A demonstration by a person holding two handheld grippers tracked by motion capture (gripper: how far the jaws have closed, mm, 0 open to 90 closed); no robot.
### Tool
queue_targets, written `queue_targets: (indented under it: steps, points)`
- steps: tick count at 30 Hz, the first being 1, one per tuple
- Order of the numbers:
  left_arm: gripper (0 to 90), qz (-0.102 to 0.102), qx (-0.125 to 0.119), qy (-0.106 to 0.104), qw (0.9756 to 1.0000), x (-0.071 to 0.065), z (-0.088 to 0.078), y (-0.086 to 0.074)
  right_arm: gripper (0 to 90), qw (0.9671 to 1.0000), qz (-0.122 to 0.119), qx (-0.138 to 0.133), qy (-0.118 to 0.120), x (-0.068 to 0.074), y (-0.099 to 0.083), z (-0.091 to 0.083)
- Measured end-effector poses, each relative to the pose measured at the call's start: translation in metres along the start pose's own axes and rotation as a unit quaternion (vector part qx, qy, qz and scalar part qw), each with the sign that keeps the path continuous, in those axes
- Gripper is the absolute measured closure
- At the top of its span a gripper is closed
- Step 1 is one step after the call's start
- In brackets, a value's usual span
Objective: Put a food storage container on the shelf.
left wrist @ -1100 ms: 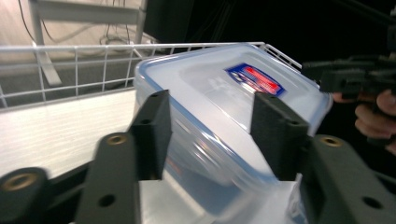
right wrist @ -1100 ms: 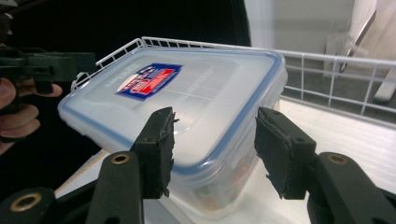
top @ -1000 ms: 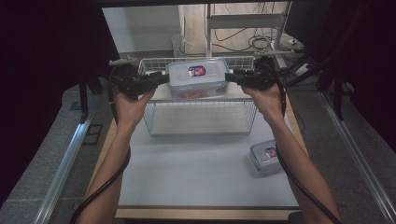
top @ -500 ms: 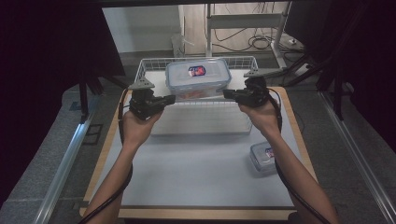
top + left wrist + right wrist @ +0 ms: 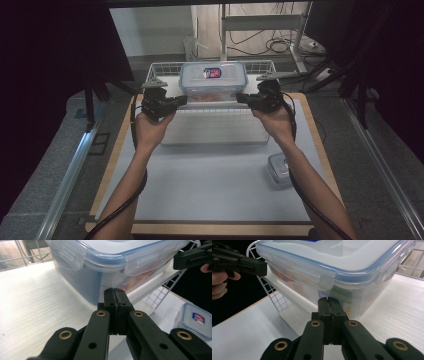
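Lidded box (image 5: 213,81) with colourful contents sat on wire rack (image 5: 210,107); left gripper (image 5: 181,100) and right gripper (image 5: 241,98) pinched together, empty.

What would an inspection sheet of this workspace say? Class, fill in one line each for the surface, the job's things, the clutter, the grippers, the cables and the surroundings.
Surface: white table top with a wooden edge, bare in the middle.
Job's things: large clip-lid container with a blue seal sits lid on, on top of the white wire rack; coloured contents show through its wall.
Clutter: small lidded container on the table by the right forearm.
Grippers: left gripper and right gripper both shut on nothing, each just short of the large container's side.
Cables: one black cable trails along each forearm; more lie on the floor behind.
Surroundings: dark curtains at both sides, a metal stand behind.
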State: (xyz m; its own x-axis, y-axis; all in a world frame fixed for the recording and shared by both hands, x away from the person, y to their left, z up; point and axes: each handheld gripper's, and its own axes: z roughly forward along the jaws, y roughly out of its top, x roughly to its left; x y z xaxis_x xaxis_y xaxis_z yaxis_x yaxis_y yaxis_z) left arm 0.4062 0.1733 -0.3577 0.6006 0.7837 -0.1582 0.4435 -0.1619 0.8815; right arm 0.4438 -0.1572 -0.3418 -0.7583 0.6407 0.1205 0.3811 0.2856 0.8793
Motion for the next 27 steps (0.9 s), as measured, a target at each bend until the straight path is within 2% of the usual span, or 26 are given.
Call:
queue_targets:
  steps: [3,8,10,14,17,20,24,27]
  points:
    - [89.5,-0.005,-0.001,0.001,1.0000,0.002,0.003,0.001,89.0,1.0000,0.004,0.001,0.000,-0.002,0.000,0.002]
    - [86.7,-0.002,-0.006,-0.004,1.0000,-0.002,0.001,-0.002,87.0,1.0000,0.005,0.001,0.007,0.000,-0.002,0.002]
    - [83.7,0.009,-0.005,-0.004,0.9999,-0.005,-0.002,-0.003,84.6,1.0000,0.001,-0.001,0.010,0.003,-0.003,0.000]
    - [72.4,0.029,0.002,0.001,0.9996,-0.016,-0.008,-0.009,77.2,0.9998,0.003,-0.003,0.020,0.008,-0.007,-0.006]
    - [64.3,0.041,0.006,0.001,0.9991,-0.023,-0.014,-0.014,71.1,0.9997,-0.005,-0.004,0.022,0.013,-0.011,-0.012]
    - [57.3,0.046,0.006,-0.002,0.9989,-0.030,-0.019,-0.023,65.2,0.9996,-0.011,-0.003,0.027,0.018,-0.018,-0.016]
    - [49.7,0.038,0.007,-0.014,0.9991,-0.039,-0.024,-0.040,57.1,0.9995,-0.019,0.002,0.023,0.026,-0.032,-0.022]
    - [43.6,0.048,0.013,-0.013,0.9987,-0.046,-0.025,-0.055,50.6,0.9996,-0.019,0.005,0.019,0.030,-0.045,-0.026]
